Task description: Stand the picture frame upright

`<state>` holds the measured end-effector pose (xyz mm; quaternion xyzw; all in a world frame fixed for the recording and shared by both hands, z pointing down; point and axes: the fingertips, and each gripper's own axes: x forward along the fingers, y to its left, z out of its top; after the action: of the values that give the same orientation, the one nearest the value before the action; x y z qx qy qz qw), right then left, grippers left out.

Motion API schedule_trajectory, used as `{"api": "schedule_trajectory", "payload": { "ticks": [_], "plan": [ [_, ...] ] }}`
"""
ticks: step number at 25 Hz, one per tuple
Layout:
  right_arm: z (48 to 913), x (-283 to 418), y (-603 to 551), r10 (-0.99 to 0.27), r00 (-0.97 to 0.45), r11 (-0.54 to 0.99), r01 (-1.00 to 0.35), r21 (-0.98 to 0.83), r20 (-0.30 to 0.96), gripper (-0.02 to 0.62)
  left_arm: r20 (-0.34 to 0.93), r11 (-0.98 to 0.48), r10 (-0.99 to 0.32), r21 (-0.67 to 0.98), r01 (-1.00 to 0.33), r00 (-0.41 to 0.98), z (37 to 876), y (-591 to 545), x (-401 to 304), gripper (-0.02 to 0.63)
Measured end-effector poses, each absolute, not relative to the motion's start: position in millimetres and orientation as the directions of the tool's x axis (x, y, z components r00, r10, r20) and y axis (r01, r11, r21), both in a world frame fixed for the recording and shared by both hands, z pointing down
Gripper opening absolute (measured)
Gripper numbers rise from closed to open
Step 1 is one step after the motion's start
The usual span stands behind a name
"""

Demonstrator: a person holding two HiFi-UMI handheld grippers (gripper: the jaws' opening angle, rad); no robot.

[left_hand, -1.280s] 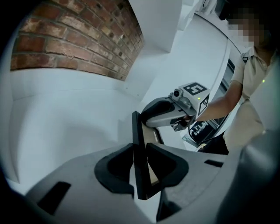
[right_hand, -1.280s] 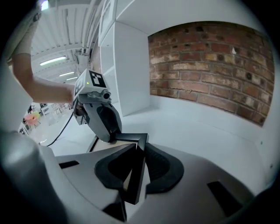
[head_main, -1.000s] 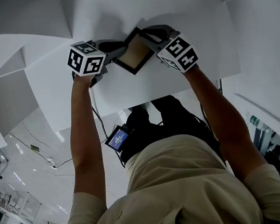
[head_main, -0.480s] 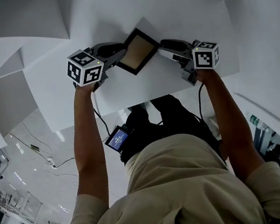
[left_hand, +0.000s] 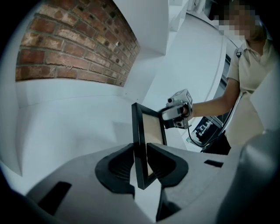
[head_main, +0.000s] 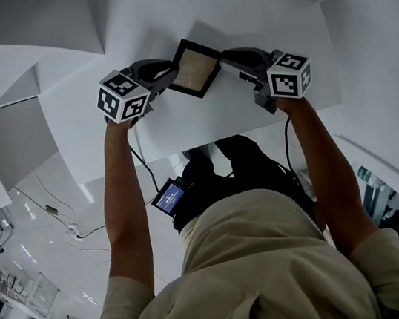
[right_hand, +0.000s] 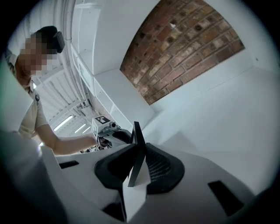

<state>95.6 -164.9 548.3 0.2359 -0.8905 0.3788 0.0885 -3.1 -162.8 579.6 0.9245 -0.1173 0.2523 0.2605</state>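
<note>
A black picture frame [head_main: 194, 68] with a tan panel is held over the white table [head_main: 201, 124], between my two grippers. My left gripper [head_main: 168, 74] is shut on its left corner; in the left gripper view the frame's edge [left_hand: 139, 144] stands on end between the pads [left_hand: 124, 162]. My right gripper [head_main: 224, 61] has the opposite edge, and its jaws are closing with the frame's thin black edge [right_hand: 139, 153] between the pads [right_hand: 158, 168], which touch it. Each gripper shows in the other's view: the right gripper [left_hand: 177, 109], the left gripper [right_hand: 107, 127].
White partition walls [head_main: 23, 138] stand at the left of the table, and a brick-pattern panel [left_hand: 74, 43] rises behind it. The person's torso [head_main: 260, 258] and a small lit screen [head_main: 168, 196] are below the table's near edge.
The right gripper's hand swung out to the right, then came back in onto the frame's right side. The frame turned slightly from a diamond pose. The left gripper kept its hold.
</note>
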Motion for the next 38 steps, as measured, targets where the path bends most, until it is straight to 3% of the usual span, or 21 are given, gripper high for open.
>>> {"api": "schedule_trajectory", "payload": {
  "ticks": [10, 17, 38],
  "plan": [
    [508, 78, -153, -0.267, -0.839, 0.847, -0.439, -0.299, 0.474, 0.066, 0.592, -0.897, -0.084, 0.306, -0.32, 0.802, 561, -148, -9, 0.078],
    [500, 60, -134, -0.239, -0.78, 0.929, -0.357, -0.098, 0.578, 0.066, 0.592, -0.906, -0.078, 0.294, -0.305, 0.802, 557, -132, -17, 0.078],
    [507, 64, -84, -0.234, -0.69, 0.953, -0.303, 0.02, 0.685, 0.078, 0.607, -0.922, -0.043, 0.281, -0.266, 0.793, 561, -95, -8, 0.078]
  ]
}}
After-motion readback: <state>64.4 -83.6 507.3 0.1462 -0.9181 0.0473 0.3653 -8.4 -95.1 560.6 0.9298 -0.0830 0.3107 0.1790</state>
